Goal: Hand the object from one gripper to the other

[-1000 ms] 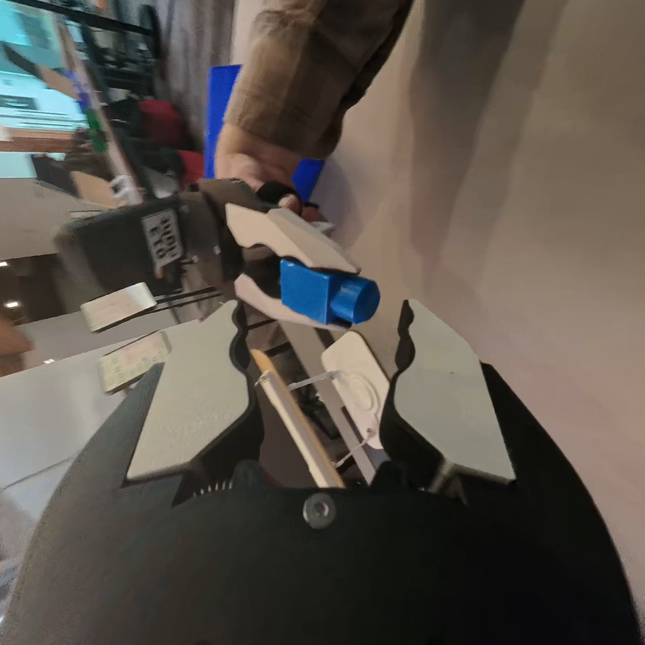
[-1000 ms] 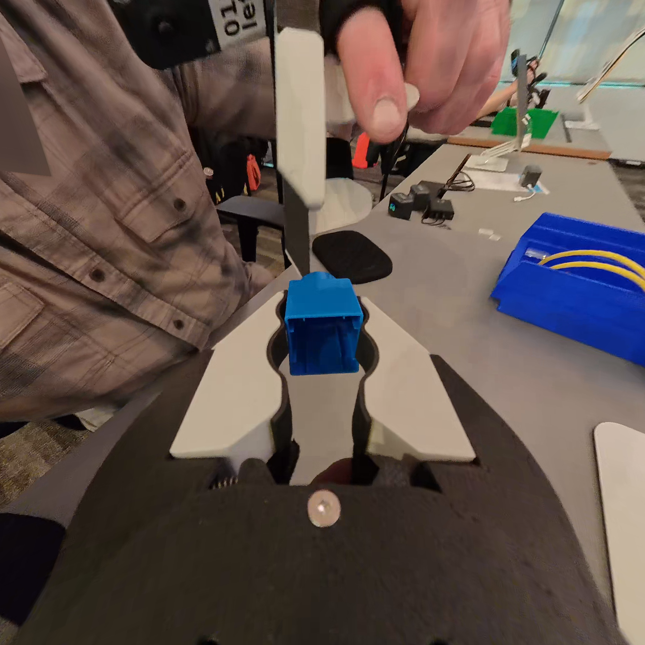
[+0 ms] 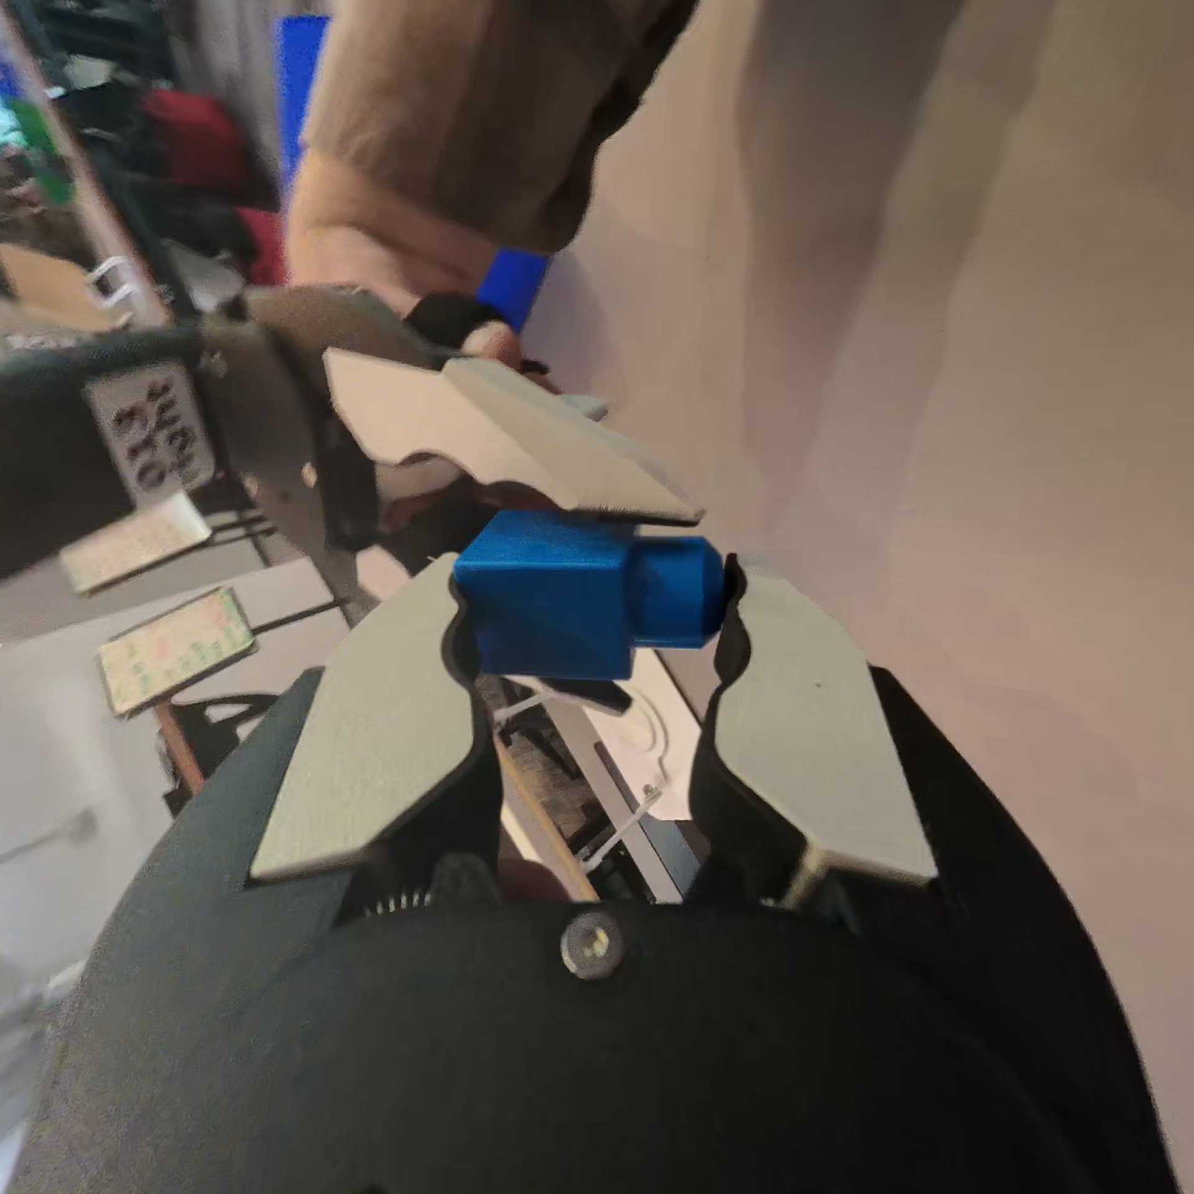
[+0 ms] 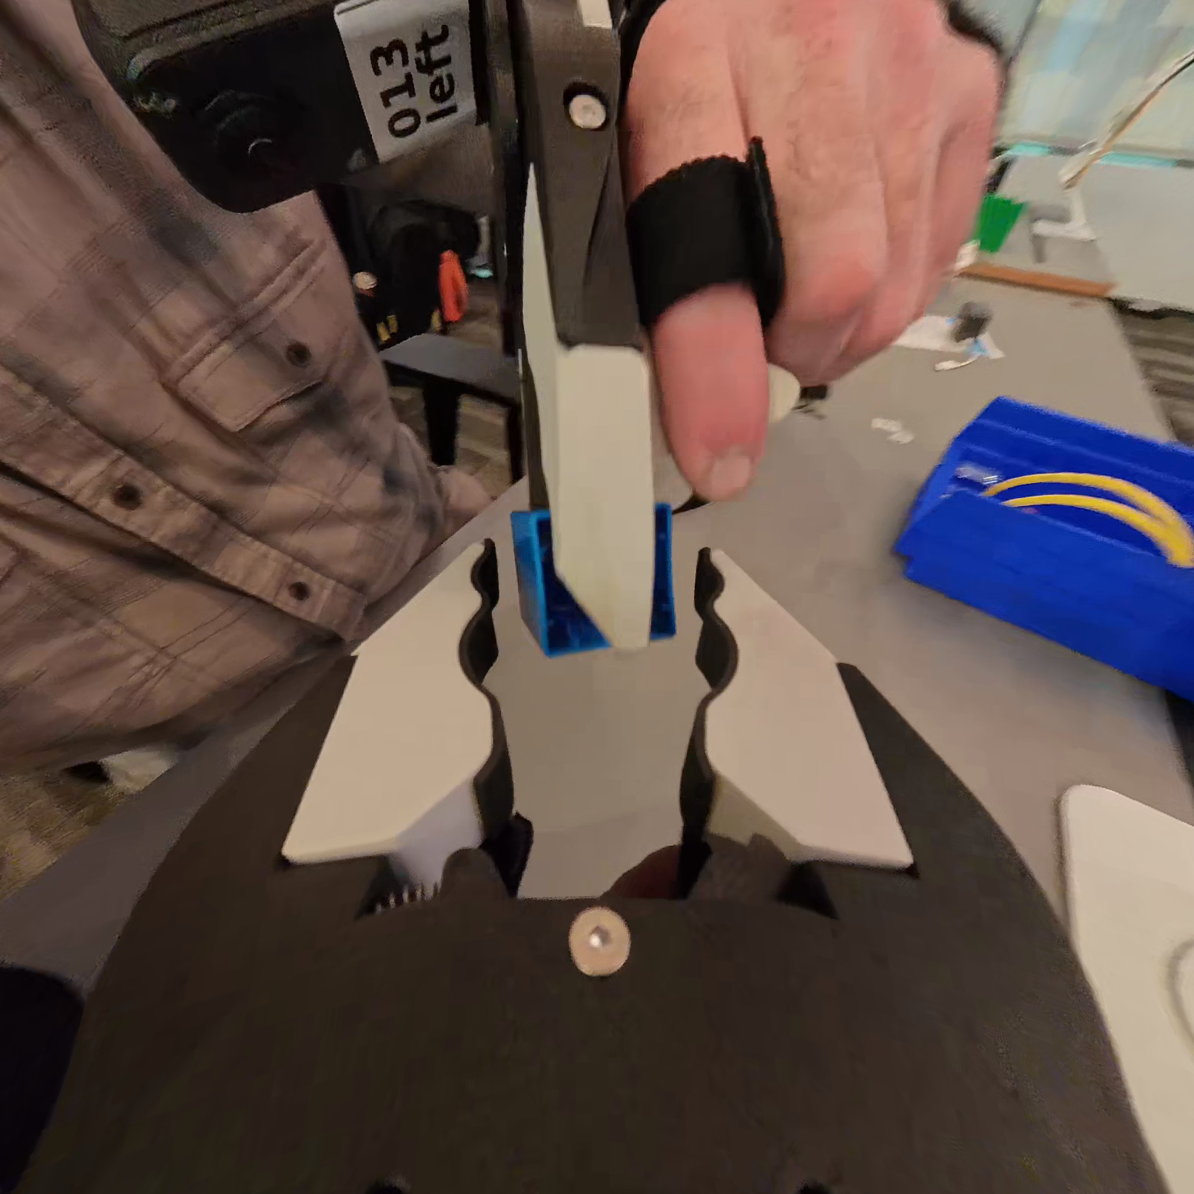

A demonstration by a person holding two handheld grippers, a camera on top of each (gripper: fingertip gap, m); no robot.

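The object is a blue plastic block [image 3: 549, 614] with a round stub at one end. In the left wrist view it lies crosswise between my left gripper's [image 3: 591, 575] fingertips, which press on its two ends. My right gripper's upper finger [image 3: 504, 446] sits just above the block, apart from it. In the right wrist view my right gripper [image 4: 596, 552] is open, with a gap on each side of the block [image 4: 536, 581]. The left gripper's finger [image 4: 594, 484] comes down from above and covers the block's middle. A hand [image 4: 807, 194] holds that gripper.
A grey table [image 4: 840, 678] lies below. A blue bin [image 4: 1047, 581] with yellow cables stands at the right, and a white pad [image 4: 1137, 904] lies at the near right. The person's plaid shirt [image 4: 161, 452] fills the left side. My left and right fingertips are right by each other.
My left gripper has moved in and shut on the block's ends. My right gripper, which held the block, has opened its jaws and let it go.
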